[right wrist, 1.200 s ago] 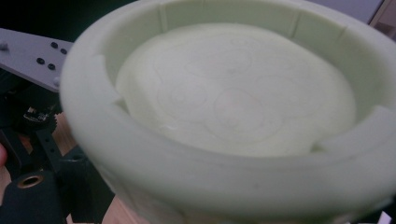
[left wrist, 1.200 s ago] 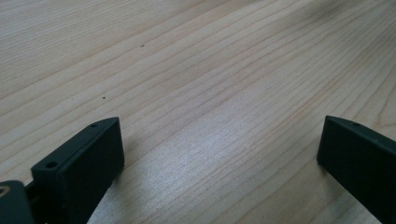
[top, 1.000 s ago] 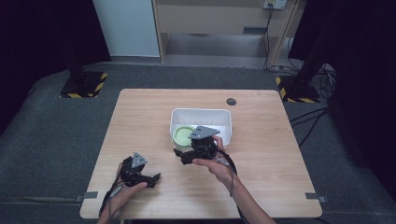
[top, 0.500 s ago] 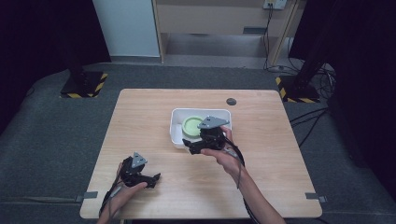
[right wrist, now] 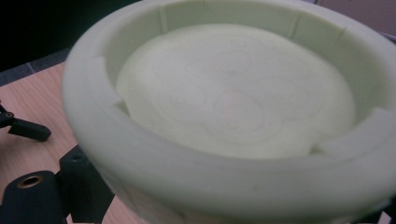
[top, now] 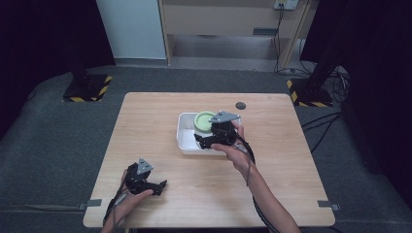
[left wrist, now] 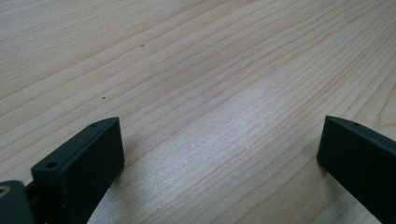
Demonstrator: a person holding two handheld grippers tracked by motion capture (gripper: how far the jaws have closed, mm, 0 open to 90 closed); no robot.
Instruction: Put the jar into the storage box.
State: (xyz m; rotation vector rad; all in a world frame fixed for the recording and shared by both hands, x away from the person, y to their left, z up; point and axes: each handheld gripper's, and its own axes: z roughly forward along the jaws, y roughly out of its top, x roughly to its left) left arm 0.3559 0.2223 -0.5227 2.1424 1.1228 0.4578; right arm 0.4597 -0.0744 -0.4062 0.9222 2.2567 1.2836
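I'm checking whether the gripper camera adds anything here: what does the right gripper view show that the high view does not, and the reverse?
The right gripper view shows the green lid from its underside: a raised rim with notches and faint circles moulded in its floor.

The high view shows the layout: the white tub mid-table, the right gripper over it, the left gripper with open jaws near the front left corner, and a small dark disc beyond.

Both show the lid at the right gripper, and the wooden table.
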